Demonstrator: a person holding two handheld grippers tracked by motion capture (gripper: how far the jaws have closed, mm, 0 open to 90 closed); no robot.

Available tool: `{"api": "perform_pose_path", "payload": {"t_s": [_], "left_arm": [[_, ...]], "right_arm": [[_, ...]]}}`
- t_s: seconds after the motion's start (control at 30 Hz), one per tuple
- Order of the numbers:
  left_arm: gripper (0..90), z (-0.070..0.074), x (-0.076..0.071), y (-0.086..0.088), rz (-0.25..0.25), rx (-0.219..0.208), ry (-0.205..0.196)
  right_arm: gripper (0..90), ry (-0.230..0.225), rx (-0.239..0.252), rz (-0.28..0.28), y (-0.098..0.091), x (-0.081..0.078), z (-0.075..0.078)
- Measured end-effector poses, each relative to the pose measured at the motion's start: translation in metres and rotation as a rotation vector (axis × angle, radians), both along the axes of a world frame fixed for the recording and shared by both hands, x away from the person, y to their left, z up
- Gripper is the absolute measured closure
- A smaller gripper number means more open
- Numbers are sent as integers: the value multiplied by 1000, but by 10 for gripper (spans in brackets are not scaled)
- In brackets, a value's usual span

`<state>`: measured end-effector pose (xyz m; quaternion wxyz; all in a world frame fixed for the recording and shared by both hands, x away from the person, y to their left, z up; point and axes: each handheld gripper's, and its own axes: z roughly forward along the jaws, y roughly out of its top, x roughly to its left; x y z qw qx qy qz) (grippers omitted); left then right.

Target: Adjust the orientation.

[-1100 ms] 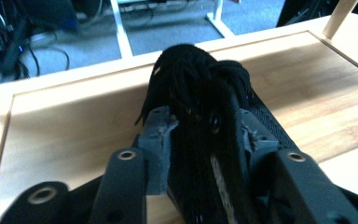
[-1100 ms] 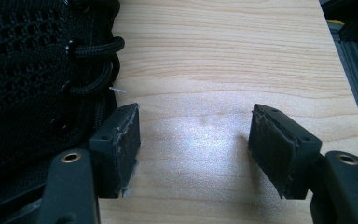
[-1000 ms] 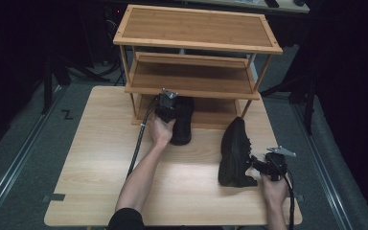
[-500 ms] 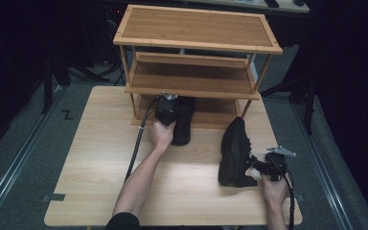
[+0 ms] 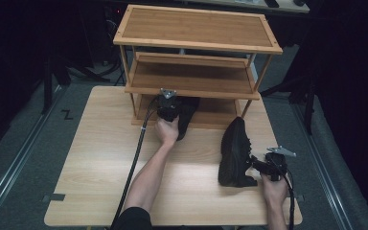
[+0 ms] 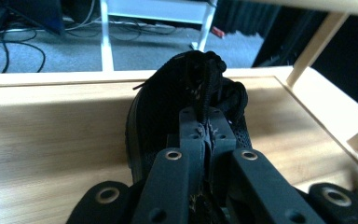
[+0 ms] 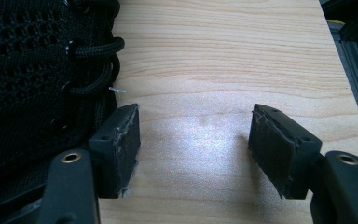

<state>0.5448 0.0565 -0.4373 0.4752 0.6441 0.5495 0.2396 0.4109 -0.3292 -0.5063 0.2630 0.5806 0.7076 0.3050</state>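
High view: fixed above the near edge of the pale wooden desk (image 5: 100, 158), facing forward and down. Left gripper view: riding on the left hand-held gripper (image 6: 207, 133), close behind the black lace-up shoe (image 6: 182, 107) ahead of it. Right gripper view: just over the desk, second black mesh shoe (image 7: 32, 79) touching one pad; both shoes also seen from above.

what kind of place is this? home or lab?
Most likely a lab or recording studio, not a home: a bare wooden table with a small shoe rack standing on it, black curtains around it, and loose cables across grey carpet behind.
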Motion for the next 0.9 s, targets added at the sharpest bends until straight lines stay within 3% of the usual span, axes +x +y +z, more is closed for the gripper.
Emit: {"api": "perform_pose_path", "payload": {"t_s": [0.07, 0.17, 0.37, 0.63, 0.9], "left_arm": [[882, -2, 2, 1, 16, -14, 9], [879, -5, 4, 4, 35, 45, 19], [854, -5, 3, 7, 32, 89, 35], [588, -2, 1, 18, 11, 117, 51], [482, 6, -10, 28, -12, 130, 10]], "right_arm": [[341, 0, 1, -1, 0, 0, 0], [341, 2, 3, -4, 0, 0, 0], [342, 0, 1, -1, 0, 0, 0], [341, 1, 2, -4, 0, 0, 0], [341, 2, 1, -4, 1, 0, 0]]}}
